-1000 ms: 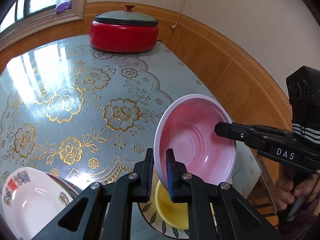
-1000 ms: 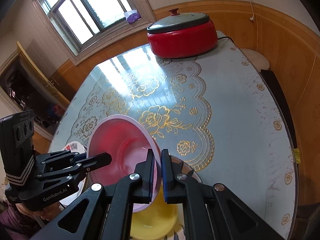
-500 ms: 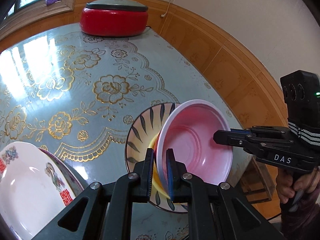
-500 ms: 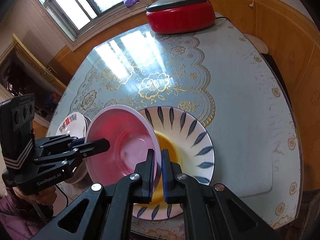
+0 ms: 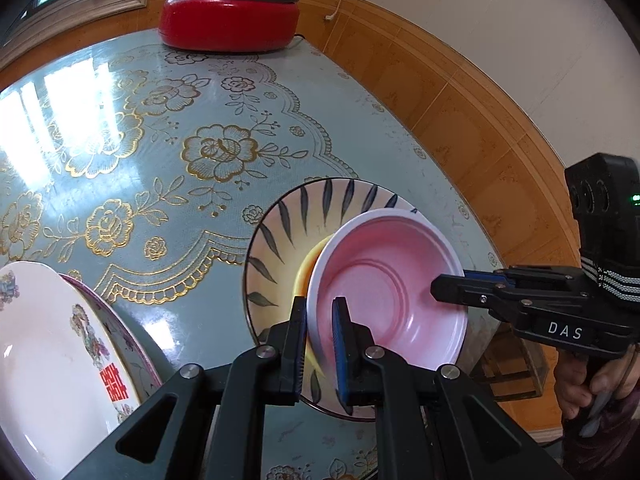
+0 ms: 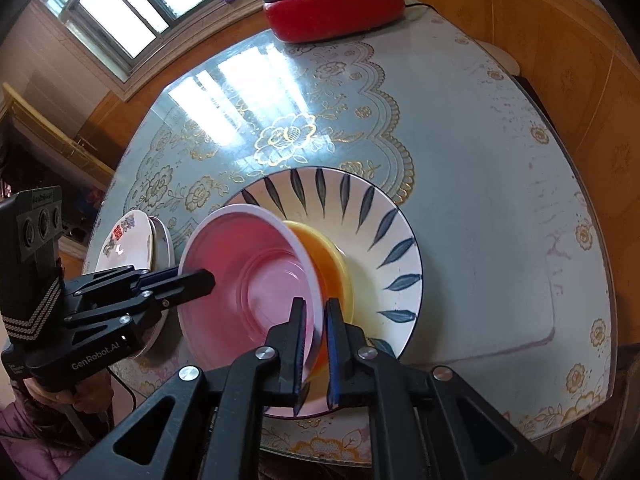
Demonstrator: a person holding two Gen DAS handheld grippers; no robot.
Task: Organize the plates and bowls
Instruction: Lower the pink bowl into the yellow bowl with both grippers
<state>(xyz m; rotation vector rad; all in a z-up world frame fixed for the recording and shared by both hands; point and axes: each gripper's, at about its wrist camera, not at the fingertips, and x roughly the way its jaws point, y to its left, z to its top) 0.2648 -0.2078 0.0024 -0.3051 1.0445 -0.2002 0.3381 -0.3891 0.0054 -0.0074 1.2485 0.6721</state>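
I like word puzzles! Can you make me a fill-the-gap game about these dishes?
1. Both grippers pinch the rim of the ___ bowl.
2. Under it sits a ___ bowl.
3. The big plate has dark ___ painted around its rim.
4. The far cooker is ___ with a grey lid.

Missing words: pink; yellow; leaves; red

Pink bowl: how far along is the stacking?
Done: the yellow bowl already sits in the leaf-pattern plate, and two plates are stacked to the left. In hand: both the left gripper and right gripper are shut on the pink bowl, held tilted over the yellow one. Left: seat it in the yellow bowl and let go.
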